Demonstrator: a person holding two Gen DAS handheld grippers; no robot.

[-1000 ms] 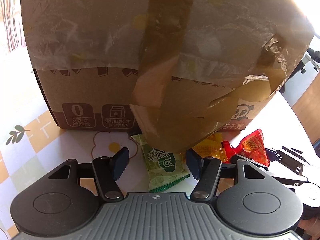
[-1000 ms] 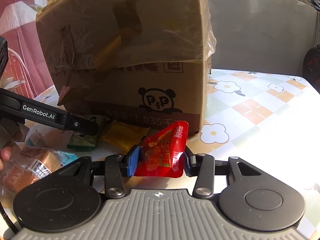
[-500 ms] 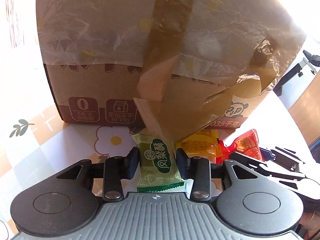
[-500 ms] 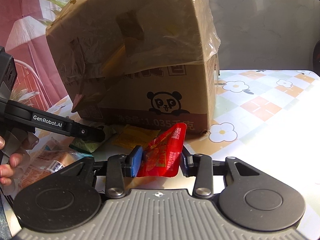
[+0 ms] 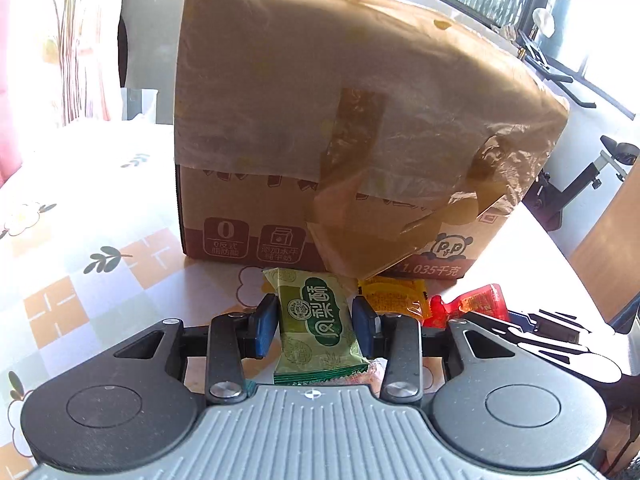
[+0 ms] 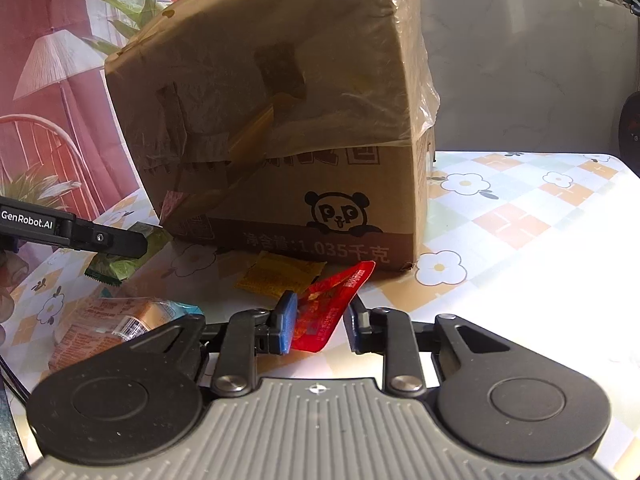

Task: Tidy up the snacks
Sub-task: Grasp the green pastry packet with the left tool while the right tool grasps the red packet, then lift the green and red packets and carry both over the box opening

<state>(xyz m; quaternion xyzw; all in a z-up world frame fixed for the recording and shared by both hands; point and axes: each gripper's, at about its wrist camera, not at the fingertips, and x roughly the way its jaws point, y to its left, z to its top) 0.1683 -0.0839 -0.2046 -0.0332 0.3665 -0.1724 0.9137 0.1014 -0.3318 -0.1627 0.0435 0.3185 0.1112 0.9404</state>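
Tongs (image 5: 315,322) grip green packet (image 5: 316,320) above floral tablecloth (image 5: 80,280).

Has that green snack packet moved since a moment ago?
Yes. The green packet is up off the table, clamped in the left gripper, away from the cardboard box.

Each gripper is built on a ribbed grey plate marked at its front edge with a small round emblem. To either side of the plate a matte black housing is set, each bearing a raised round disc and a triangular cut-out. Two black link arms are pinned to the plate by silver round-headed screws, with smaller silver screws further out. On the left gripper (image 5: 315,322) dark blue pads (image 5: 265,328) are carried at the tips; on the right gripper (image 6: 320,326) the pads (image 6: 286,322) are seen as a brighter blue. Along the left gripper's black side bar (image 6: 72,232), white lettering "GenRobot.AI" is printed beside a small screw.
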